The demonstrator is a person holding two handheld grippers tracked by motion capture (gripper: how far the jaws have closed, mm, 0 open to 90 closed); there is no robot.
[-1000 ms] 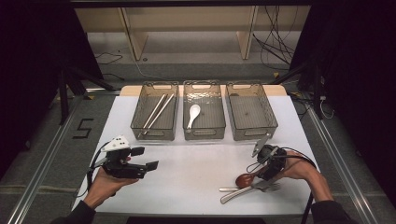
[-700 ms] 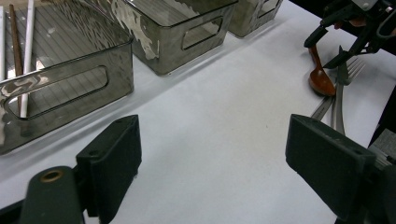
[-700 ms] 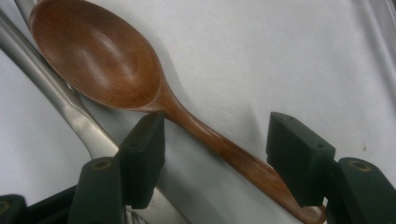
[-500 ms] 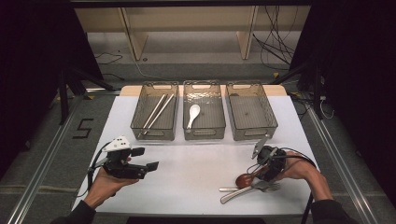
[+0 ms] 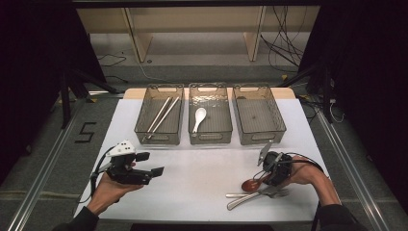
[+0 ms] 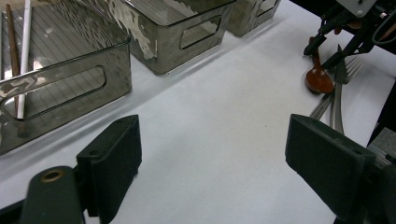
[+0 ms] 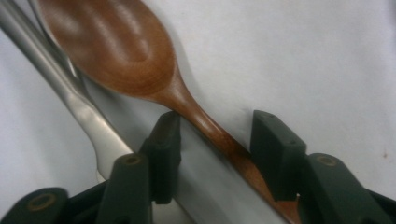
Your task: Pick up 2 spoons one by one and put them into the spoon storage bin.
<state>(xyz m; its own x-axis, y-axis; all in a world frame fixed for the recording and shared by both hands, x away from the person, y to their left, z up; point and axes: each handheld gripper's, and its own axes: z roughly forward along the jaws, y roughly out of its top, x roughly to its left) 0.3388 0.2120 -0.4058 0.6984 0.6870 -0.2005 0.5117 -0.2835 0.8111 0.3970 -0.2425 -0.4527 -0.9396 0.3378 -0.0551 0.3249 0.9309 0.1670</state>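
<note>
At the table's (image 5: 202, 163) near right corner, the right gripper (image 5: 267, 174) stood over a brown wooden spoon (image 5: 251, 185), its jaws set either side of the handle but not yet shut on it; the right gripper view showed one jaw touching the neck of the spoon (image 7: 140, 65) and a gap left at the other. Compared with the pictures from a second before, that hand had shifted only slightly, settling a little lower over the spoon, which lay in the same place, its bowl pointing toward the table's middle. Two metal utensils (image 5: 255, 196) lay just beside it, touching or nearly so, toward the near edge. The left gripper (image 5: 146, 163) hung wide open and holding nothing above the near left part of the table, unmoved. Along the far edge stood three clear bins: the left bin (image 5: 159, 122) held chopsticks (image 5: 162, 114), the middle bin (image 5: 210, 120) a white spoon (image 5: 198, 117), the right bin (image 5: 259, 120) apparently nothing. The small change suggested a grasp about to close, likely ahead of sorting the wooden spoon into a bin.
</note>
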